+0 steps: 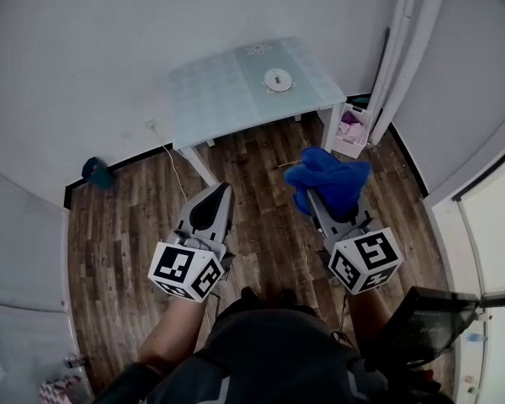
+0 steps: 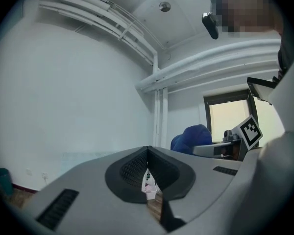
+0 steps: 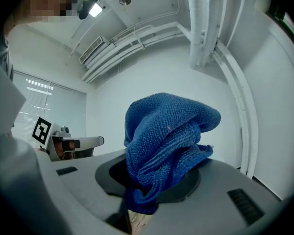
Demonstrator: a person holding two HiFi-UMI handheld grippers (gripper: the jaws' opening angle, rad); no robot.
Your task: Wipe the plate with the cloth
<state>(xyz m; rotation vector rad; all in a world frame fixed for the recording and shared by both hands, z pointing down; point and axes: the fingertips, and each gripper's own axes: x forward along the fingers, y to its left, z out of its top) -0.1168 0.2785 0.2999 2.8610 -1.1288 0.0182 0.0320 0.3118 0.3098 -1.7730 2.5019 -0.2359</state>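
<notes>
A small white plate (image 1: pixel 277 79) lies on a pale green table (image 1: pixel 219 95) far ahead of me in the head view. My right gripper (image 1: pixel 316 199) is shut on a bunched blue cloth (image 1: pixel 326 178), which stands up from its jaws; the same cloth (image 3: pixel 164 141) fills the middle of the right gripper view. My left gripper (image 1: pixel 215 202) is shut with nothing in it, its pads (image 2: pixel 137 168) pressed together. Both grippers hang over the wooden floor, well short of the table. The blue cloth (image 2: pixel 191 137) also shows to the right in the left gripper view.
A white basket (image 1: pixel 350 130) with pink and purple things stands by the table's right leg. A cable (image 1: pixel 175 171) runs down from the wall to the floor. A teal object (image 1: pixel 97 172) lies on the floor at the left. White pipes (image 1: pixel 401 40) rise at the right.
</notes>
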